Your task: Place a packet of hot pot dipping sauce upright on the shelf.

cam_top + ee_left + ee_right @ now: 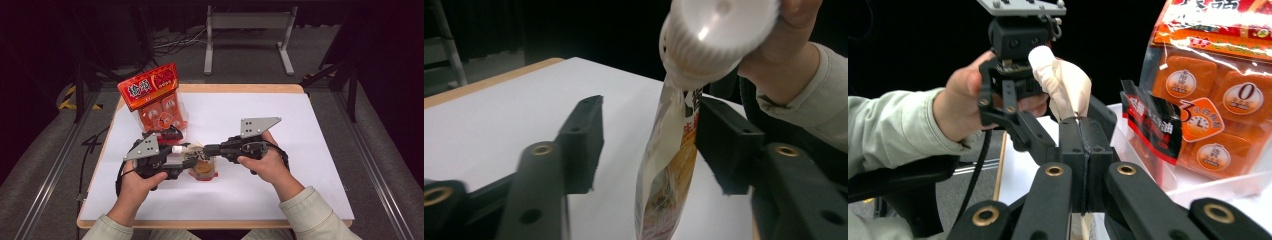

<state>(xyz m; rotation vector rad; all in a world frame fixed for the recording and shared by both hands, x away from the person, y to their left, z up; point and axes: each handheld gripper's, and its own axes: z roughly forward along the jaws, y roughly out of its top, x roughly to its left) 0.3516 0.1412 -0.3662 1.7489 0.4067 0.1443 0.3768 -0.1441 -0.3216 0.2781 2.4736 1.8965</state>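
Near the middle of the white tabletop (pixel 300 150), my right gripper (pixel 1083 150) has its fingers clamped on a spouted pouch (pixel 664 170) with a white cap (pixel 719 35), while my left gripper (pixel 646 145) brackets the pouch, its fingers apart, and an orange multipack (pixel 157 100) stands by the far-left corner.
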